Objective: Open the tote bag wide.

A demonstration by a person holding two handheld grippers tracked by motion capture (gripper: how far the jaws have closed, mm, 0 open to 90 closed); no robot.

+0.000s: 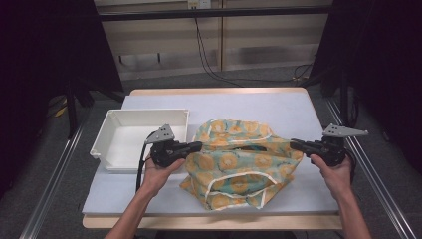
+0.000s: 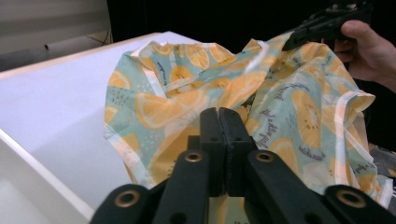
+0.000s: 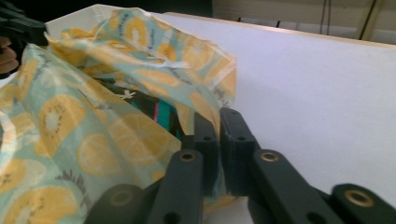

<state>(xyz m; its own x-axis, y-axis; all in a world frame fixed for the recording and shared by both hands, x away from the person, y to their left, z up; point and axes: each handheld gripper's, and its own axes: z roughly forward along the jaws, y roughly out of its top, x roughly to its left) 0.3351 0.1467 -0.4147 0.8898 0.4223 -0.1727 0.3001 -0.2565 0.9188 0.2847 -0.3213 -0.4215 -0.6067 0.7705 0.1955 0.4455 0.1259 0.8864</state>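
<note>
Desk [image 1: 278,107]: in front of you, a rectangular top with a pale bluish-white surface and a light wooden edge showing along the far side and the near side.
Tray [image 1: 114,130]: a white, shallow rectangular tray sits directly on your desk at the left, its long side running away from you; its left rim reaches the desk's left edge.
Cloth [image 1: 239,164]: a crumpled garment printed with orange slices on teal, trimmed in white, lies on the desk right of the tray, around the middle and toward your near edge.
Spacing: tray and cloth sit just beside each other.
Bare surface: the far half and right side.
</note>
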